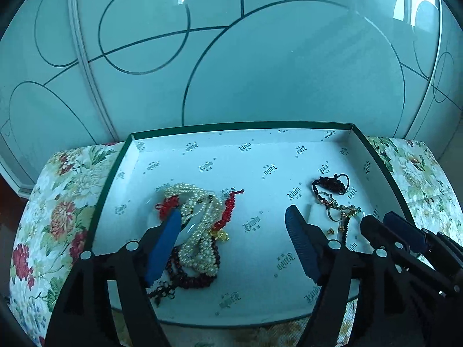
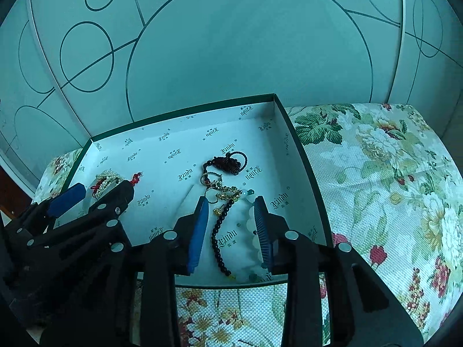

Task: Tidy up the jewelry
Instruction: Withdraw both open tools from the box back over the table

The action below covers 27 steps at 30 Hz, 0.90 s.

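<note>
While both our grippers hover over the shallow green-edged box [image 1: 136, 156] on the floral cloth [image 2: 376, 173], the jewelry already lies inside it in two groups. On the left sits a heap of pearl strands [image 1: 196, 217] tangled with a red cord [image 1: 228, 211] and dark red beads [image 1: 199, 274]. On the right, well apart from it, lies a smaller cluster: a dark braided bracelet [image 2: 228, 163], rings and gold charms [image 2: 222, 190], a black bead string [image 2: 220, 237] and a pale bead bracelet [image 2: 254, 248].

Our left gripper [image 1: 231, 245] stands wide, its left pad over the pearl heap and nothing pinched between the pads. Our right gripper [image 2: 231, 231] is narrower, straddling the black and pale beads; we see no pad pressing on them.

We judge the sorting well along, with everything in the box. What may remain is untangling each pile; the far half of the box is bare.
</note>
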Motion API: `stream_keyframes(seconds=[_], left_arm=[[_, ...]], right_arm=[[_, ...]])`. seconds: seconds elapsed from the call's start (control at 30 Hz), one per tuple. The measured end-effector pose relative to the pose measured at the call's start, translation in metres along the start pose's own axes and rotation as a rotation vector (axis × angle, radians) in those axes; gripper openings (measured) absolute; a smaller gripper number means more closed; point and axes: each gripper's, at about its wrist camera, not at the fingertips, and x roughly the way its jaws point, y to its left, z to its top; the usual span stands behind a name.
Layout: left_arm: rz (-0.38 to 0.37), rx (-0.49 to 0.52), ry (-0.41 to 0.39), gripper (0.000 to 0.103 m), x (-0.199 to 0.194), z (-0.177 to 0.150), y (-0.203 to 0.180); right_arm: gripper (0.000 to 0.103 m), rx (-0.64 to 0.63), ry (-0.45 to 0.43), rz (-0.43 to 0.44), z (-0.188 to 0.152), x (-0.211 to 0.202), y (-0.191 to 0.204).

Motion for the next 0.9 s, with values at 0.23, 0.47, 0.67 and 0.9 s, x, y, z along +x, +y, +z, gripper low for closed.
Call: stream_keyframes(seconds=[0.23, 0.47, 0.67, 0.9], left_arm=[[0.079, 0.009, -0.028, 0.078, -0.034, -0.015, 0.010], [0.070, -0.024, -0.044, 0.078, -0.073, -0.023, 0.023], [0.051, -0.046, -0.056, 0.078, -0.105, -0.028, 0.029], [0.045, -0.058, -0.089, 0.081, -0.138, -0.035, 0.029]], right_arm=[[0.041, 0.008, -0.031, 0.008, -0.006, -0.032, 0.005], [0.042, 0.002, -0.054, 0.025, -0.013, -0.070, 0.015], [0.044, -0.004, -0.078, 0.034, -0.019, -0.102, 0.022], [0.046, -0.024, -0.108, 0.031, -0.026, -0.131, 0.029]])
